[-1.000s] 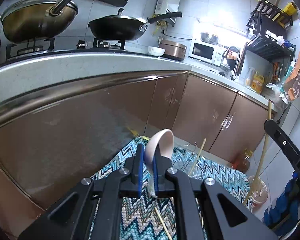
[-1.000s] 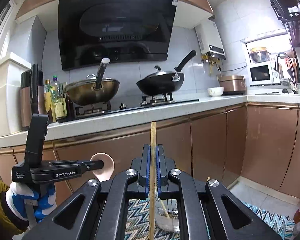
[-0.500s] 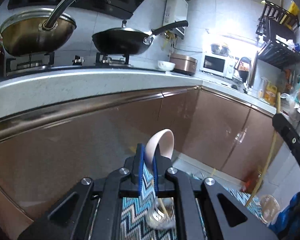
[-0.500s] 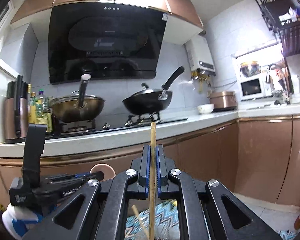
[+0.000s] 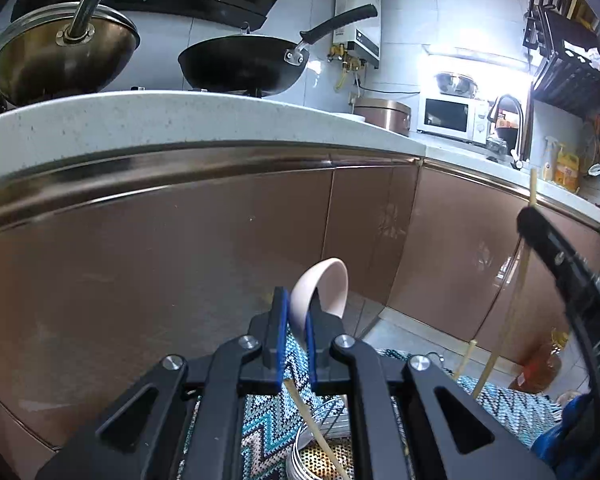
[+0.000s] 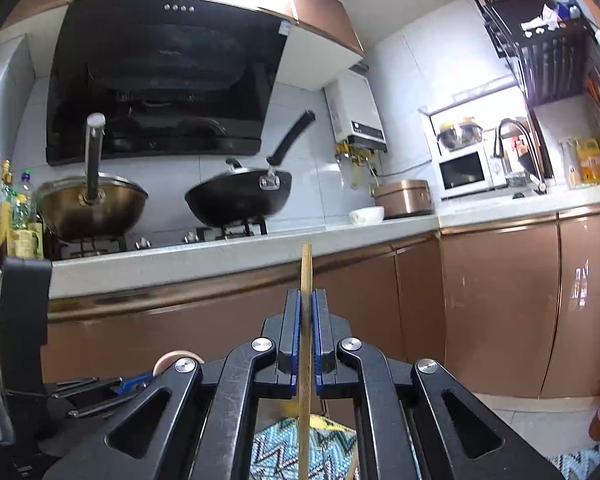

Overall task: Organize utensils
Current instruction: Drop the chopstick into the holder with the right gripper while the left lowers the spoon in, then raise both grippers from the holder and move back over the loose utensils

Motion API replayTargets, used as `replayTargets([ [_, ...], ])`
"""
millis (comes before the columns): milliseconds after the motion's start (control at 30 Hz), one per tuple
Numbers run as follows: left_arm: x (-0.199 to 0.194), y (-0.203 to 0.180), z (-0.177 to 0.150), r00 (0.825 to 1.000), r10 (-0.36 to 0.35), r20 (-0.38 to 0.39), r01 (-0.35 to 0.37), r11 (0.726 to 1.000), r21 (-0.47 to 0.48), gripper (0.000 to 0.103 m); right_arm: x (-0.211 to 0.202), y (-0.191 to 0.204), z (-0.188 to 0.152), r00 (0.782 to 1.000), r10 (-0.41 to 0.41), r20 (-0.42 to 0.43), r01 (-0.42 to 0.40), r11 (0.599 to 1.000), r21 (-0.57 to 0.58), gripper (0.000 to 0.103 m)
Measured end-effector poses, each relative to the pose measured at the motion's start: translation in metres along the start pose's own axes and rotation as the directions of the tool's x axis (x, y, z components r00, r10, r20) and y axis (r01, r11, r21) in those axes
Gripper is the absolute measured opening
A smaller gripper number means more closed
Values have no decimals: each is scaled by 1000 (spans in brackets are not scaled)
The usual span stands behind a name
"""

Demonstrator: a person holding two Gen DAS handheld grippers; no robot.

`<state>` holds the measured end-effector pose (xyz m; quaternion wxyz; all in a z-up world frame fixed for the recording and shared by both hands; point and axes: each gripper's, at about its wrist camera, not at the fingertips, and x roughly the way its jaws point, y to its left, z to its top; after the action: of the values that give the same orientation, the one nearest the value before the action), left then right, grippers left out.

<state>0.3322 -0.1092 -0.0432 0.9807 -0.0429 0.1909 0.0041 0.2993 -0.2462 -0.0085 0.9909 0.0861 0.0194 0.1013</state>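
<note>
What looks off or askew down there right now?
Nothing spilled or damaged. One oddity: a loose chopstick lies slanted across the metal holder on the zigzag mat rather than standing. The pink spoon and held chopstick sit cleanly in shut jaws.

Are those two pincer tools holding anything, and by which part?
The left gripper pinches a pale spoon just below its bowl. The right gripper clamps a wooden chopstick a little below its top end.
</note>
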Motion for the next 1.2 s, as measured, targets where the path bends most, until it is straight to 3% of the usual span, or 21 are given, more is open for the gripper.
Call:
replayTargets([
  [167,12,-5,-16,1000,20,4,-20,1000,16,8,1,-1,-27,999,-29,-37,28,999,-28,5],
  [333,15,-1,-31,1000,-11,-14,11,1000,-5,10,-9,-4,-45,996,-43,-78,39,998,-51,6],
  [467,10,4,-33,997,-61,-39,60,998,-30,19,-19,-6,-50,992,-55,-111,47,996,-71,18],
  [733,-41,21,-17,994,-105,-23,104,993,-47,33,-49,-3,-34,987,-67,-149,54,995,-89,26],
  [867,-78,39,-10,991,-126,-50,125,992,-28,34,-74,4,-17,983,-75,-165,58,993,-106,31],
  [1200,-172,100,0,988,-127,-91,126,992,-20,34,-140,20,9,963,-81,-258,49,991,-126,32],
])
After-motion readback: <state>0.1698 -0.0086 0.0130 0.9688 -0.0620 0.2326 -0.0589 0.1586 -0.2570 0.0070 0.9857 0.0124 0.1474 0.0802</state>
